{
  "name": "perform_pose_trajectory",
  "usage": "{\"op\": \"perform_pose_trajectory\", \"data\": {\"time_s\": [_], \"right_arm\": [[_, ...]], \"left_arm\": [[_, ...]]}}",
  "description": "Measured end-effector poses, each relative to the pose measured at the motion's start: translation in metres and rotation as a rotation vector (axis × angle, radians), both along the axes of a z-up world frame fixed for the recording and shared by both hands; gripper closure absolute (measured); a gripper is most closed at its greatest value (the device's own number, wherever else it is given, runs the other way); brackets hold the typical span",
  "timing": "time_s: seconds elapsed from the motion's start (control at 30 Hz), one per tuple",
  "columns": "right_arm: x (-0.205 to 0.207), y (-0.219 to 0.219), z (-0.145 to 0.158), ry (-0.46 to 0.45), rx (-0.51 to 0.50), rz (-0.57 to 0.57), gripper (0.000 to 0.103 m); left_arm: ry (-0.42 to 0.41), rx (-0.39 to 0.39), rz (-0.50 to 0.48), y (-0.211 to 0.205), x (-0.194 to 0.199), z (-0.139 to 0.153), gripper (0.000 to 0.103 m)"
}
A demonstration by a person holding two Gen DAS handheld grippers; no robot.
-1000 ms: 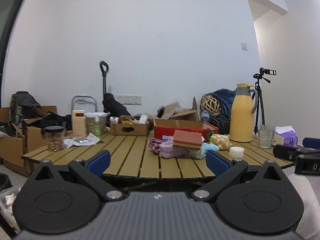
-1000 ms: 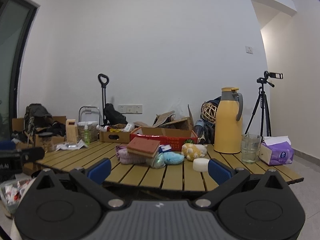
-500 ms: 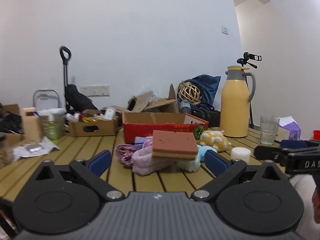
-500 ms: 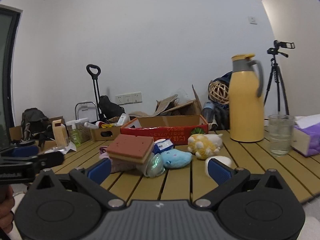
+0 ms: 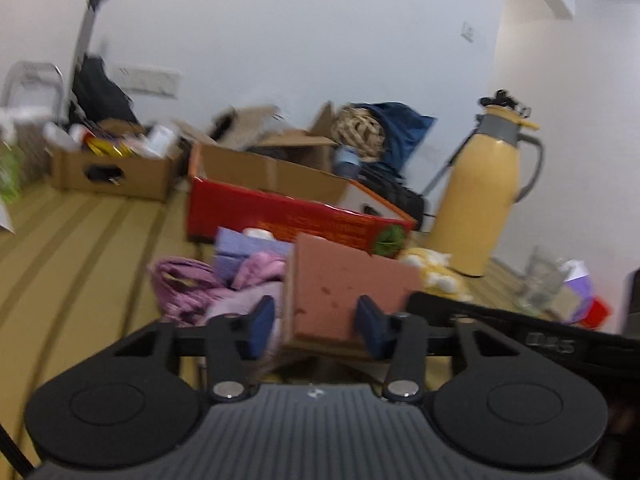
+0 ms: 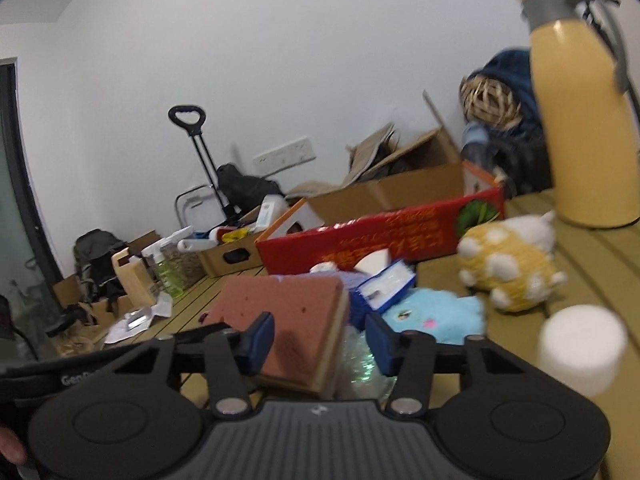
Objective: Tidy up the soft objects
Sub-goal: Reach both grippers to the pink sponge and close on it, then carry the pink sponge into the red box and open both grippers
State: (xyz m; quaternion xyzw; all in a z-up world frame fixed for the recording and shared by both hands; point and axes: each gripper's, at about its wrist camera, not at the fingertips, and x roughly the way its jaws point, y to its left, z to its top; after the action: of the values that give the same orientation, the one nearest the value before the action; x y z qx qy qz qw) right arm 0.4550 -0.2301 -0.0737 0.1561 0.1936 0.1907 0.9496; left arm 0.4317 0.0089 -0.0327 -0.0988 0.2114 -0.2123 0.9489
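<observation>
Two grippers, left gripper [image 5: 316,322] and right gripper [image 6: 320,338], jaws partly open, flanking sponge [image 5: 344,292] atop soft pile on worktop [image 5: 88,236].

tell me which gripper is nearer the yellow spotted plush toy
Right. The right gripper straddles the sponge's right corner, with the yellow plush just beyond and right of it. The left gripper straddles the sponge's left side, farther from the plush.
</observation>
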Motion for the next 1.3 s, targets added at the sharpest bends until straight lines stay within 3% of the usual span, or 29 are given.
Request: {"op": "perform_pose_trajectory", "data": {"time_s": [0.03, 0.17, 0.27, 0.43, 0.6, 0.67, 0.7, 0.73, 0.83, 0.9, 1.0, 1.03, 1.1, 1.23, 1.3], "right_arm": [[0.003, 0.0, -0.001, 0.009, 0.012, 0.019, 0.071], [0.013, -0.003, 0.006, 0.023, 0.051, 0.036, 0.072], [0.024, -0.005, 0.03, -0.011, 0.056, 0.046, 0.072], [0.102, -0.005, 0.087, 0.001, 0.035, 0.081, 0.072], [0.227, 0.006, 0.121, 0.038, -0.006, 0.097, 0.072], [0.282, 0.012, 0.115, 0.095, 0.003, 0.109, 0.072], [0.303, 0.016, 0.109, 0.116, 0.002, 0.112, 0.072], [0.328, 0.021, 0.1, 0.137, -0.001, 0.093, 0.072], [0.379, 0.035, 0.073, 0.198, -0.047, 0.069, 0.071], [0.41, 0.043, 0.052, 0.255, -0.083, 0.078, 0.071], [0.431, 0.044, 0.03, 0.299, -0.146, 0.087, 0.07], [0.434, 0.041, 0.027, 0.297, -0.163, 0.081, 0.066], [0.439, 0.027, 0.023, 0.337, -0.143, 0.061, 0.057], [0.435, 0.004, 0.018, 0.366, -0.187, 0.019, 0.053], [0.426, -0.009, 0.014, 0.395, -0.148, -0.01, 0.051]], "left_arm": [[0.006, -0.011, -0.015, 0.001, 0.002, 0.0, 0.067], [0.013, -0.036, 0.0, 0.004, 0.006, 0.01, 0.069], [-0.021, -0.059, 0.009, 0.004, 0.022, 0.04, 0.069], [-0.005, -0.091, 0.032, 0.015, 0.11, 0.095, 0.069], [0.042, -0.085, 0.063, 0.027, 0.225, 0.111, 0.07], [0.036, -0.054, 0.099, 0.026, 0.258, 0.103, 0.068], [0.03, 0.001, 0.083, 0.022, 0.277, 0.098, 0.066], [0.047, 0.049, 0.06, 0.02, 0.296, 0.092, 0.066], [0.147, 0.082, 0.077, 0.019, 0.347, 0.065, 0.067], [0.182, 0.145, 0.095, 0.014, 0.37, 0.052, 0.067], [0.213, 0.243, 0.119, 0.006, 0.385, 0.036, 0.064], [0.218, 0.275, 0.117, 0.005, 0.386, 0.032, 0.064], [0.205, 0.265, 0.125, 0.007, 0.384, 0.031, 0.061], [0.217, 0.279, 0.116, -0.001, 0.383, 0.028, 0.056], [0.243, 0.267, 0.085, -0.006, 0.382, 0.026, 0.056]]}}
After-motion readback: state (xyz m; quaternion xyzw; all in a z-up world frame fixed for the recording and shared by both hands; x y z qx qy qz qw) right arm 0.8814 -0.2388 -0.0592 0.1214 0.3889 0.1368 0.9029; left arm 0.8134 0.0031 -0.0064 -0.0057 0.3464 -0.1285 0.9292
